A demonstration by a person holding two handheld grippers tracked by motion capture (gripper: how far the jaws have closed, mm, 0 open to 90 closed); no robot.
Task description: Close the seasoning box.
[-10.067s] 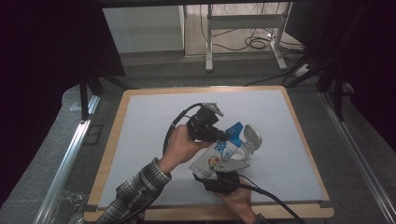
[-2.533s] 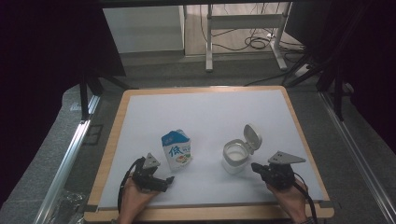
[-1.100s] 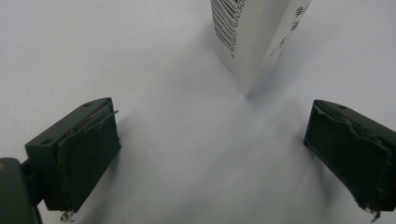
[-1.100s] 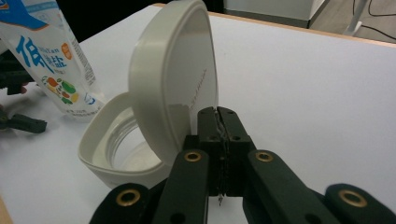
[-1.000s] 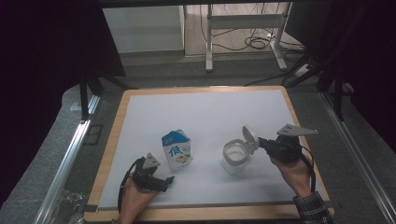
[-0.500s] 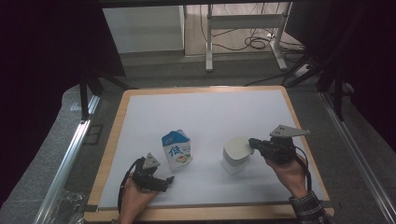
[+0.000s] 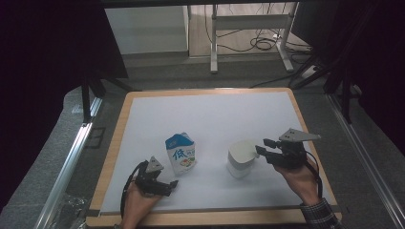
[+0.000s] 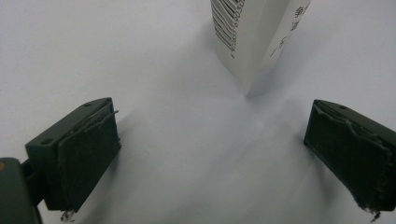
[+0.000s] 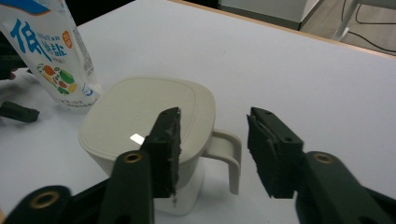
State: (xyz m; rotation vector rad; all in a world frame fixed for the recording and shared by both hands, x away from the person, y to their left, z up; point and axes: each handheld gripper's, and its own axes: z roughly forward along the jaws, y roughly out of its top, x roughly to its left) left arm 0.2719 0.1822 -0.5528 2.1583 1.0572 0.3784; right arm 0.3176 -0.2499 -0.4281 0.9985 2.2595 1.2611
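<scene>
Since a second ago: lid of the container point(image 7: 241, 157) now down and closed, right gripper point(image 7: 261, 146) beside it with jaws just opened, handle point(image 9: 229, 154) between them, untouched. One white table point(image 7: 215, 114), wood-edged. One cream container right of centre. One salt pouch point(image 7: 181, 153) upright to its left, blue top, large blue Chinese character, vegetable picture, barcode behind. Left gripper point(image 7: 167, 185) spread wide, empty, near the pouch.
</scene>
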